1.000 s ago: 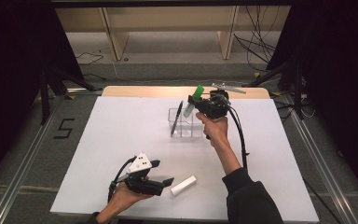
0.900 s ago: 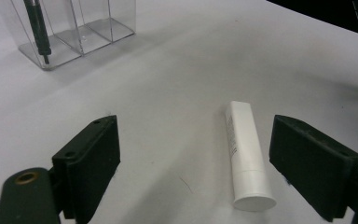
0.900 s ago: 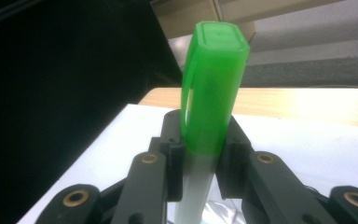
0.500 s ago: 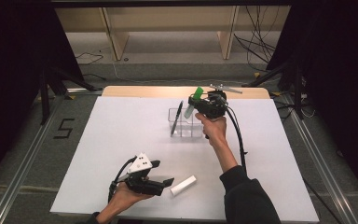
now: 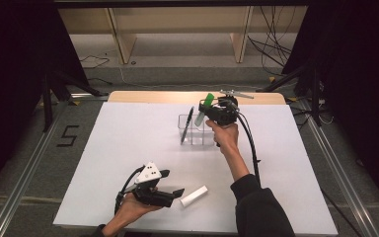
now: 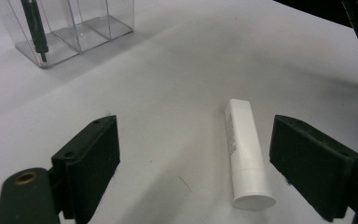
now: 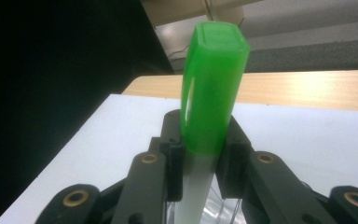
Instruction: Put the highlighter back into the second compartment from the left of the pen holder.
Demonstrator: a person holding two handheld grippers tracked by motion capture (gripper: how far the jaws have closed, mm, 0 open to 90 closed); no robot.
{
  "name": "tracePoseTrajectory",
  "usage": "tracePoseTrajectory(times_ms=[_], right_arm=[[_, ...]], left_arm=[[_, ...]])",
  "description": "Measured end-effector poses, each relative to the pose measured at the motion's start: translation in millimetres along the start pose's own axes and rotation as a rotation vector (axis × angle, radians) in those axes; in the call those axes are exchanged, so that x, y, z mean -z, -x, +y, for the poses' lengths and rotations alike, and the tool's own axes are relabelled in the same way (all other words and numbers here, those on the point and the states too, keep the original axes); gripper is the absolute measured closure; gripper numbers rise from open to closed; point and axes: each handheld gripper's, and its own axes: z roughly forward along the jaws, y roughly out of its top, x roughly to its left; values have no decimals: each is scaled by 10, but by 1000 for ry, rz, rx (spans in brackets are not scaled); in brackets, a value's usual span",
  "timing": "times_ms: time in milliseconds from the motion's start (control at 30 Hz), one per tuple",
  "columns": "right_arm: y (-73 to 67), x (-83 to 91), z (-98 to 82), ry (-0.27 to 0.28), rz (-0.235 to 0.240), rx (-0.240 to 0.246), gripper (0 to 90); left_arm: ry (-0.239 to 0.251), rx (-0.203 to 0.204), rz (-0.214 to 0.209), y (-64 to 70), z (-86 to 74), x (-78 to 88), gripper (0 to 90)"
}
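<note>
High view: the right gripper [image 5: 208, 109] is hovering over the far half of the white table [image 5: 118, 143], directly above the clear organiser [image 5: 196, 130]. Its jaws are clamping a tube with a green cap [image 5: 203, 106], which is tilting with the cap end uppermost and pointing away from the person. A dark pen [image 5: 187, 124] is standing at a slant in the organiser's left compartment. The left gripper [image 5: 175, 185] is resting low at the near edge of the table, held in the person's left hand [image 5: 131, 210]. A white tube [image 5: 193, 196] is lying flat on the table just beside the left gripper's jaw tips, on their right side, not touching them.

Left gripper view: the left gripper [image 6: 196, 172] is standing wide open and is gripping nothing. The white tube [image 6: 244, 156] is lying on the table between the two jaws, nearer the right-hand jaw, with its cap end pointing toward the camera. Bare table is showing on both sides of the tube. The organiser [image 6: 77, 25] with the pen [image 6: 35, 28] is sitting well apart, at upper left.

Right gripper view: the right gripper [image 7: 200, 161] is pressing both pads against the tube [image 7: 212, 107] just below its green cap. The cap is projecting up beyond the jaw tips, and the pale body is running down between the jaws.
</note>
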Motion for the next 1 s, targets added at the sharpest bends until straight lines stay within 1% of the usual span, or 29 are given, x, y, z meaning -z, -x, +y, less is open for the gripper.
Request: tracePoseTrajectory(times_ms=[233,333,367,567,667,700,733,767,1000], right_arm=[[0,-35,-24,-15,-5,10,762],[-12,-53,-38,-23,-10,22,762],[-14,-68,-52,-32,-14,31,761],[-22,-104,-96,-58,-26,42,761],[-20,-113,-100,-58,-26,43,761],[-25,-124,-109,-64,-31,54,761],[-25,-124,-109,-64,-31,54,761],[-34,-137,-125,-76,-37,67,760],[-47,-169,-148,-88,-39,74,760]], left_arm=[[-2,1,0,4,-5,-11,157],[-1,1,-1,4,-4,-8,157],[0,1,0,3,-4,-6,157],[-4,-5,-2,8,-5,-8,157],[-5,-5,-2,7,-5,-8,157],[-1,1,-3,6,-5,-7,157],[-1,1,-3,6,-5,-7,157],[-1,0,-2,4,-7,-9,157],[-5,-5,-2,6,-7,-10,157]])
